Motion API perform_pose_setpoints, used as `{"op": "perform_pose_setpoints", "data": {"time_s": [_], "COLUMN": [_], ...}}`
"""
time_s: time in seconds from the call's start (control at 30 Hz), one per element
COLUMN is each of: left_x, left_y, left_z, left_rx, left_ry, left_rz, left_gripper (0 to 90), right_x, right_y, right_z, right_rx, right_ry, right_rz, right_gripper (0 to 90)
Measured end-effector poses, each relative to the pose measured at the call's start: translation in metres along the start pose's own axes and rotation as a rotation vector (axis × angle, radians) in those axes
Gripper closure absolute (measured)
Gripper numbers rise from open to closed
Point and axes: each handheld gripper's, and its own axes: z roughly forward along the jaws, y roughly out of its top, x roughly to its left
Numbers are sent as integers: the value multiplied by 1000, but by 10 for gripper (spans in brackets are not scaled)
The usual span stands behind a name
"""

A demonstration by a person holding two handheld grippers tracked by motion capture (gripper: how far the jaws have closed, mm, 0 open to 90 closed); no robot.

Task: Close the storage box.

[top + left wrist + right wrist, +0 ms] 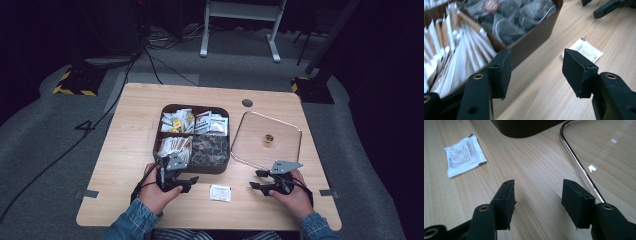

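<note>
Sachet (220,192) lies flat on the bench (125,150), just in front of the box (220,167) and between both tools. Left tool (192,180) is open w/ nothing between its jaws (box corner close by). Right tool (255,180) is open too, empty, beside the lid (295,127).

Clear glass lid (280,132) w/ gold knob (269,138) lies flat on wooden table (125,150) (right of centre).
</note>
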Motion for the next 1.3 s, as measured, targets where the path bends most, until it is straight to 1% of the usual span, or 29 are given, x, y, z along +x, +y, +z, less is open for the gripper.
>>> {"op": "perform_pose_setpoints", "data": {"time_s": [0.07, 0.17, 0.23, 0.37, 0.43, 0.5, 0.57, 0.63, 0.67, 0.73, 0.8, 0.83, 0.9, 0.93, 1.0, 1.1, 1.27, 1.3], "left_x": [2, 4, 6, 10, 12, 14, 17, 21, 24, 27, 30, 32, 36, 39, 45, 53, 58, 59], "left_y": [-5, -13, -18, -29, -34, -40, -47, -54, -58, -64, -69, -72, -77, -81, -88, -96, -103, -103], "left_z": [-3, -8, -12, -19, -23, -27, -31, -35, -37, -40, -42, -44, -47, -48, -50, -54, -57, -57], "left_rx": [2, -2, 0, -6, -12, -18, -31, -36, -30, -32, -32, -33, -43, -46, -44, -33, -21, -19], "left_ry": [19, 42, 55, 87, 110, 127, 152, 175, 186, 207, 221, 228, 247, 254, 279, 309, 327, 328], "left_rz": [-10, -32, -43, -63, -69, -82, -98, -116, -125, -143, -157, -168, -184, -187, -198, -221, -247, -244], "left_gripper": [407, 400, 397, 382, 368, 362, 349, 339, 338, 334, 333, 331, 323, 317, 315, 311, 311, 311], "right_x": [-2, -9, -15, -31, -41, -47, -53, -59, -61, -66, -71, -73, -78, -81, -85, -89, -94, -95], "right_y": [6, 17, 24, 30, 32, 34, 36, 37, 37, 37, 37, 38, 38, 38, 38, 37, 37, 37], "right_z": [-1, -8, -13, -23, -26, -27, -27, -24, -22, -19, -16, -16, -14, -13, -11, -7, -6, -6], "right_rx": [-11, -62, -93, -130, -134, -134, -132, -130, -126, -114, -115, -117, -117, -120, -124, -120, -121, -119], "right_ry": [-11, -28, -55, -114, -150, -173, -197, -215, -228, -264, -289, -298, -332, -344, -358, -367, -405, -420], "right_rz": [-4, 13, 24, 57, 75, 85, 92, 100, 105, 107, 131, 138, 154, 160, 170, 172, 169, 170], "right_gripper": [451, 449, 446, 446, 446, 444, 441, 438, 438, 438, 438, 438, 436, 433, 425, 422, 420, 416]}}
